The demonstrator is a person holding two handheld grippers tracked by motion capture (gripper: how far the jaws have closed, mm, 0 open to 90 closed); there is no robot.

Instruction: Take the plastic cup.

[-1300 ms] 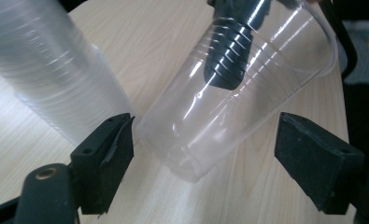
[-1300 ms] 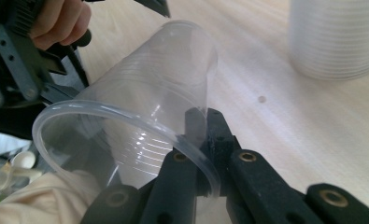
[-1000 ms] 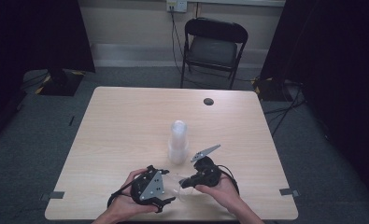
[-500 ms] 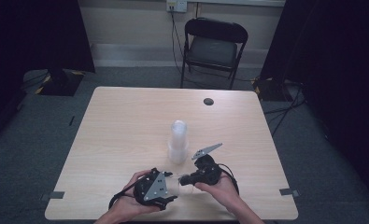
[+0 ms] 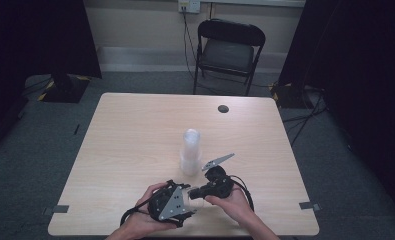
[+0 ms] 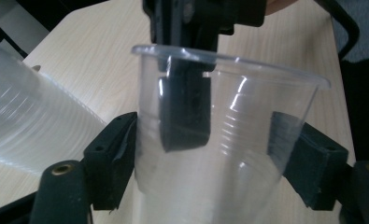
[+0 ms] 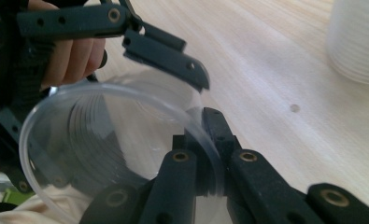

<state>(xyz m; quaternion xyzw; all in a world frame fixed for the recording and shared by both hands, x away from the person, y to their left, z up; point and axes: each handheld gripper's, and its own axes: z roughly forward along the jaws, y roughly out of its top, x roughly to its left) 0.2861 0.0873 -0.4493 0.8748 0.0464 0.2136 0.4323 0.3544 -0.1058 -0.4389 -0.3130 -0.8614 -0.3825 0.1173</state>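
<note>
STATE: your left tongs (image 6: pixel 215 154) have just been opening, pads at the clear cup's (image 6: pixel 219 140) sides | right tongs (image 7: pixel 205 140) pinch its rim (steadying it) | CUP: counter's (image 5: pixel 135 130) 6 o'clock edge, stack (image 5: pixel 190 152) toward 12 o'clock

Light wooden table (image 5: pixel 130 150) with a stack of clear cups (image 5: pixel 190 152) and a small dark disc (image 5: pixel 223 108)

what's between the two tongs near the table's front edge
A clear plastic cup. In the left gripper view the left tongs flank its body, while the right tongs pinch its rim in the right gripper view. The cup stack stands apart behind.
</note>
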